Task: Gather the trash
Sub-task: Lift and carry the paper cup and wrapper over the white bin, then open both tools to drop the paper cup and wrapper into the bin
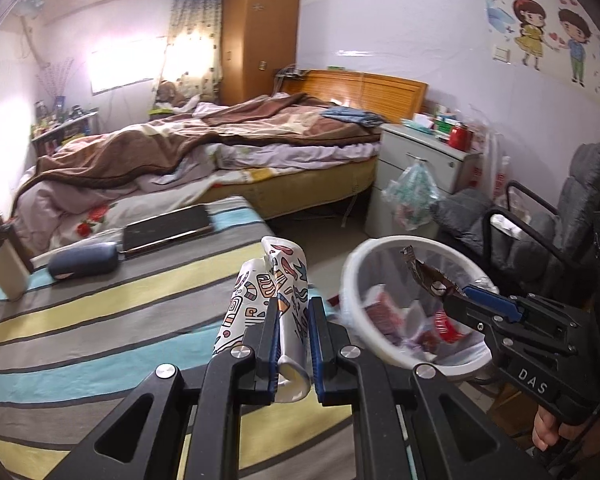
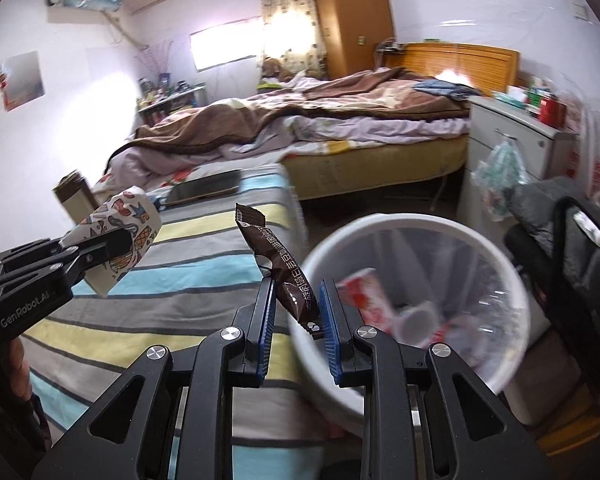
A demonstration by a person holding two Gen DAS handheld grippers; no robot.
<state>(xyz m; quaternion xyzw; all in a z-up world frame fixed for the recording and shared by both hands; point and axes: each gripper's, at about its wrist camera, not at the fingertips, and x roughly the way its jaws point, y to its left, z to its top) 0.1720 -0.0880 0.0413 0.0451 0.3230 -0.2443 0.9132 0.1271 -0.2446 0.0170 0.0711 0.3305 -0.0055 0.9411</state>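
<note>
My left gripper (image 1: 293,308) is shut on a crushed paper cup (image 1: 266,288) with a colourful print, held above the striped tabletop (image 1: 100,320). It also shows in the right wrist view (image 2: 120,240). My right gripper (image 2: 296,294) is shut on a brown snack wrapper (image 2: 276,264), held at the near rim of the white trash bin (image 2: 380,224). In the left wrist view the wrapper (image 1: 428,276) hangs over the bin (image 1: 364,252). The bin has a clear liner and holds red and white packaging.
On the striped cloth lie a dark tablet (image 1: 168,226), a blue case (image 1: 82,266) and a beige box (image 1: 4,264). Behind are a bed (image 1: 220,140), a white bedside cabinet (image 1: 420,160) with a hanging plastic bag (image 1: 412,196), and a grey chair (image 1: 520,232).
</note>
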